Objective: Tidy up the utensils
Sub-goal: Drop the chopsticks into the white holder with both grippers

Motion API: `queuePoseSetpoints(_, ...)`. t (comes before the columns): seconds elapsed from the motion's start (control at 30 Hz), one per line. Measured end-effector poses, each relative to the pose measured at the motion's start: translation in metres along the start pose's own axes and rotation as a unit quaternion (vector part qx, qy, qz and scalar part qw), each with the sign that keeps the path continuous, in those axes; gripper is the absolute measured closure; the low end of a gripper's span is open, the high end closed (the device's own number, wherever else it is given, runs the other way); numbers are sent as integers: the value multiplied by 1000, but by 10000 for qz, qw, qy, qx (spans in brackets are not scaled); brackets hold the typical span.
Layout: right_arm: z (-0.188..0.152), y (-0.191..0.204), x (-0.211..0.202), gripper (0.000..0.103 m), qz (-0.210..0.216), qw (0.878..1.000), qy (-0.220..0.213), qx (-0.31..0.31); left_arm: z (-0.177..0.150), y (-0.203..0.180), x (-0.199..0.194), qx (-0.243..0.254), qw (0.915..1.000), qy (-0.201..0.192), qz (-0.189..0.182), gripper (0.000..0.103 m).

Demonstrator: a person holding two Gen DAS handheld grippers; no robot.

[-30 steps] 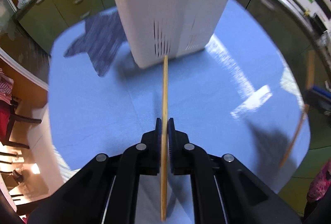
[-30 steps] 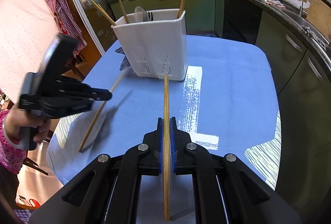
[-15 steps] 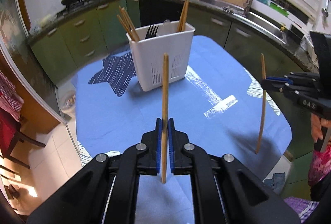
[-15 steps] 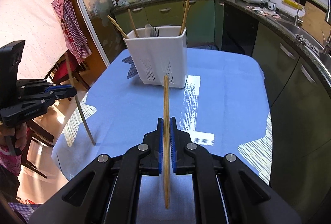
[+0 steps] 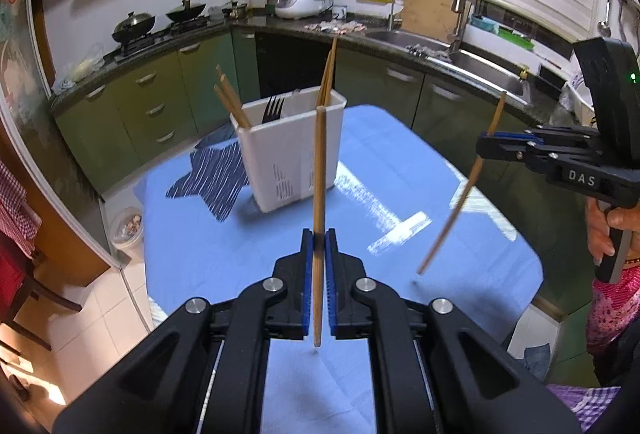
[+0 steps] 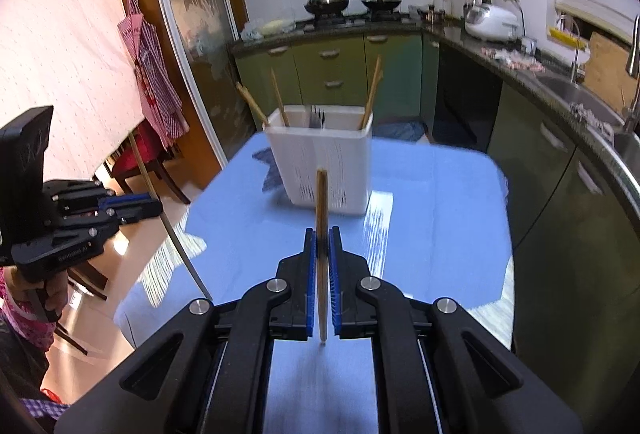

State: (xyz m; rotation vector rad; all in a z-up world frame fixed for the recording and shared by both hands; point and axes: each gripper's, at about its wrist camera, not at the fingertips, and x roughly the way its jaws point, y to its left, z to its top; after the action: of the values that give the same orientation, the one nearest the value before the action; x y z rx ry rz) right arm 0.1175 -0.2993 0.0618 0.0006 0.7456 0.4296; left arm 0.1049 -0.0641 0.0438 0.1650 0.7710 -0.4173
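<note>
A white utensil holder [image 5: 292, 149] stands on the blue table [image 5: 460, 254], with chopsticks and a fork in it. It also shows in the right wrist view [image 6: 324, 165]. My left gripper [image 5: 319, 234] is shut on a wooden chopstick [image 5: 319, 173], held upright above the table, short of the holder. My right gripper [image 6: 322, 234] is shut on another wooden chopstick [image 6: 322, 201], also raised. The right gripper shows in the left wrist view [image 5: 486, 145] at the right, its chopstick [image 5: 464, 189] slanting down. The left gripper shows in the right wrist view [image 6: 154, 203] at the left.
A dark striped star-shaped mat [image 5: 212, 177] lies on the table left of the holder. Green kitchen cabinets [image 5: 160, 105] and a counter with a sink [image 5: 472, 61] ring the table. A red chair [image 6: 140, 153] and a bin [image 5: 126, 230] stand on the floor at the left.
Both grippers have lifted up and back from the table with their chopsticks, which now point more upright. The holder looks smaller and farther away.
</note>
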Motion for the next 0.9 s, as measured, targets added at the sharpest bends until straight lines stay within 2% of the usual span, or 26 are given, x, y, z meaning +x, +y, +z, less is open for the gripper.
queuePoseSetpoints(0.13, 27, 3, -15, 96, -17, 9997, -220, -104, 25, 0, -12, -14, 9998, -152, -85, 97)
queuePoseSetpoints(0.3, 67, 4, -28, 96, -30, 9991, -377, -203, 73, 3, -29, -34, 9989, -469, -42, 97)
queuePoseSetpoints(0.53, 98, 9, -38, 96, -22, 9979, -550, -351, 143, 14, -38, -198, 9933, -1117, 229, 97)
queuePoseSetpoints(0.73, 98, 5, -36, 96, 21, 9980, -525, -364, 186, 31, -11, -443, 9850, -1584, 524, 97)
queuePoseSetpoints(0.9, 91, -7, -30, 96, -31, 9987, -444, -266, 193, 40, 29, -545, 9863, -1391, 695, 97)
